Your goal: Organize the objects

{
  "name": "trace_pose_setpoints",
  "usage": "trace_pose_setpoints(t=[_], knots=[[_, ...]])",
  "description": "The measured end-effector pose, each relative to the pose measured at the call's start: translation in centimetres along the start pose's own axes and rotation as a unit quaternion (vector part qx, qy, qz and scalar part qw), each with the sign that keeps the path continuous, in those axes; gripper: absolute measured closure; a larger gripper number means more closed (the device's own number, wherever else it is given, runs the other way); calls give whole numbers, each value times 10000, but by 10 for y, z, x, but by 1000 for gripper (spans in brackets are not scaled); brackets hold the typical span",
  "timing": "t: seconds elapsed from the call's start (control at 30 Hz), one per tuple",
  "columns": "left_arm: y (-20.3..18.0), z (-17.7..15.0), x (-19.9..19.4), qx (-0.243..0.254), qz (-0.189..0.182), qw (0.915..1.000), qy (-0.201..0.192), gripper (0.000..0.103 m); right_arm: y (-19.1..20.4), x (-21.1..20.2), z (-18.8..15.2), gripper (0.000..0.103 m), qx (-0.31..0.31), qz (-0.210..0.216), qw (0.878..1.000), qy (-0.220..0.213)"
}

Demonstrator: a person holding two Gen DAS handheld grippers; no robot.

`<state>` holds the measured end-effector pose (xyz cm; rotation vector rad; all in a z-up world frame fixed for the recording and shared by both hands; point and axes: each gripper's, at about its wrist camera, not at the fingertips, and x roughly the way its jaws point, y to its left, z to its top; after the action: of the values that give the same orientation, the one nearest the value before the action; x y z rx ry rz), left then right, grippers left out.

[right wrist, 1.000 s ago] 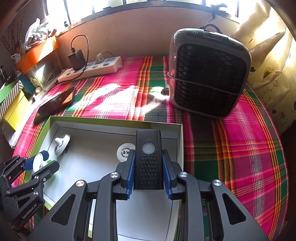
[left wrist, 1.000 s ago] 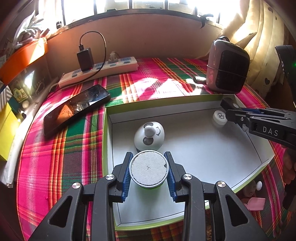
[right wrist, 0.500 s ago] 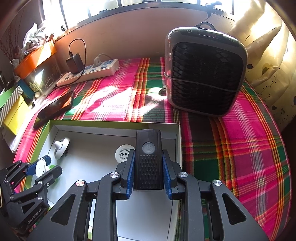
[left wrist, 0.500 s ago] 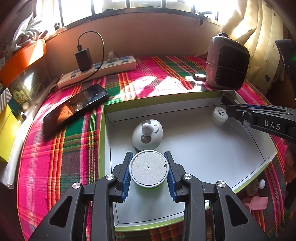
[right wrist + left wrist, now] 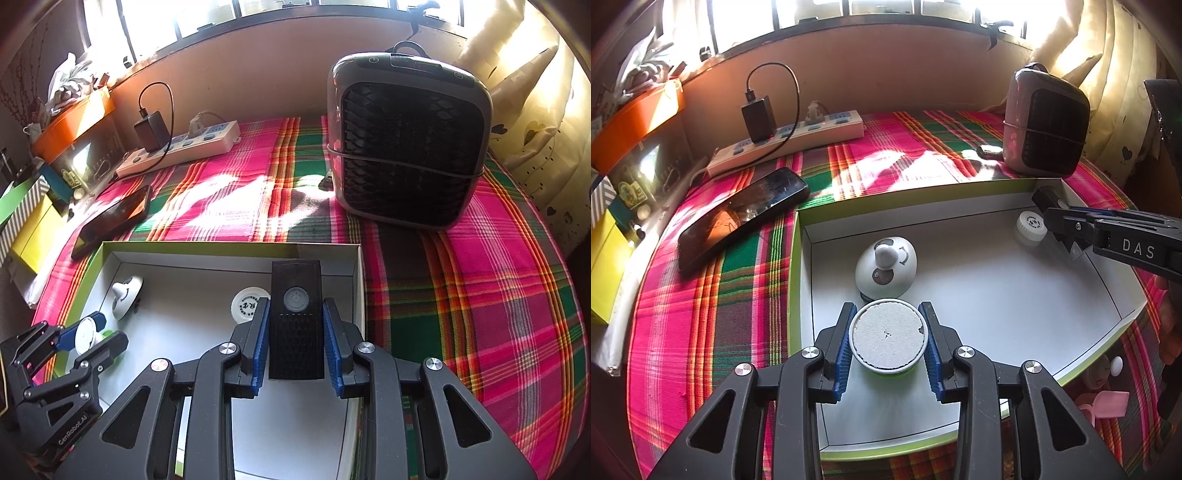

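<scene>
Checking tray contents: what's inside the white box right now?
In the white box: a white dome knob and a small white cap on the floor. The left gripper's round container hides the floor beneath it.

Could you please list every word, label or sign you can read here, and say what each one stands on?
"DAS": on the right gripper.
"GenRobot.AI": on the left gripper.
Power symbol: on the black remote.
Print on the white cap: too blurred to read.
</scene>
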<state>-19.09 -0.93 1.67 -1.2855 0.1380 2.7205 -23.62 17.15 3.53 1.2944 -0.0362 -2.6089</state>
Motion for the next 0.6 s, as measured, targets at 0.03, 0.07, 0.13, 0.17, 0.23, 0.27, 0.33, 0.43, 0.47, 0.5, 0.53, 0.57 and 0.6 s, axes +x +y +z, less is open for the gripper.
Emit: trace_pose_setpoints(t=[0.03,0.07,0.13,0.17,0.23,0.27,0.33,0.43,0.47,0.5,0.53,0.57,0.6], knots=[[0,0,0,-4,-1,10000,-1,71,0,0,0,75,-3,-1,10000,-3],[0,0,0,-4,2,10000,-2,71,0,0,0,75,-5,-2,10000,-5],[0,0,0,1,3,10000,1,71,0,0,0,75,-8,-3,10000,-2],[0,0,0,5,8,10000,1,71,0,0,0,75,2,2,10000,-1],[0,0,0,3,3,10000,4,71,0,0,0,75,-1,-2,10000,1],[1,0,0,1,2,10000,4,71,0,-1,0,75,-2,-3,10000,0],[0,0,0,0,-1,10000,-4,71,0,0,0,75,-1,3,10000,6],[0,0,-1,14,7,10000,-4,71,0,0,0,75,-7,0,10000,9],[1,0,-1,8,3,10000,0,71,0,1,0,75,-3,3,10000,13],[1,0,-1,2,-4,10000,3,71,0,1,1,75,-2,7,10000,16],[0,0,-1,3,-2,10000,3,71,0,1,1,75,-2,8,10000,19],[1,0,0,9,1,10000,8,71,0,1,1,75,-4,7,10000,18],[0,0,0,19,9,10000,13,71,-1,1,1,75,-3,10,10000,19]])
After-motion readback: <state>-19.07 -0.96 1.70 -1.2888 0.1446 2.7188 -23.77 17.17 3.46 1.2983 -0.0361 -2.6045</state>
